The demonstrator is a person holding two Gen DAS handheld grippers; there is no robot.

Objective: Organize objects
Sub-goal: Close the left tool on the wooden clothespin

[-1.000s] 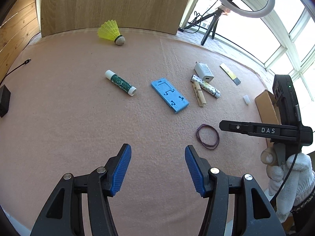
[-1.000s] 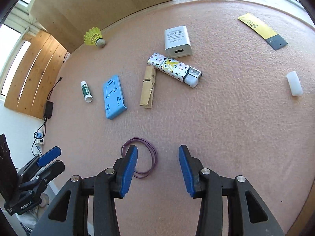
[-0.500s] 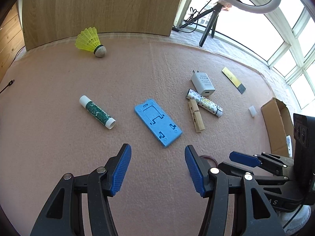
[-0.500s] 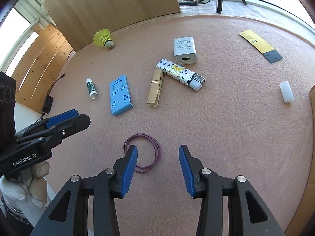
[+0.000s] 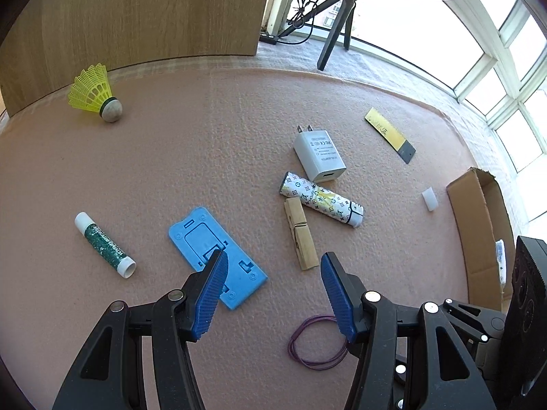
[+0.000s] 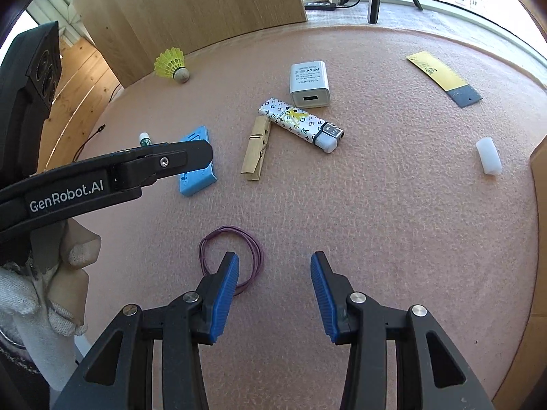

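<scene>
1. The left hand-held gripper (image 5: 271, 290) hangs over the pink bench (image 5: 205, 157), blue pads apart with nothing between them.
2. Just ahead of its left pad lies the blue phone stand (image 5: 215, 256); ahead of its right pad, the wooden clothespin (image 5: 300, 235).
3. The right hand-held gripper (image 6: 273, 294) also stands apart and empty.
4. The purple rubber band (image 6: 232, 256) lies by its left pad, which partly overlaps it.
5. Farther ahead are the patterned lighter (image 6: 301, 124) and the white charger (image 6: 309, 83), touching.
6. The yellow shuttlecock (image 6: 172, 65) sits far ahead to the left.
7. A gloved hand (image 6: 44, 273) holds the left tool.
</scene>
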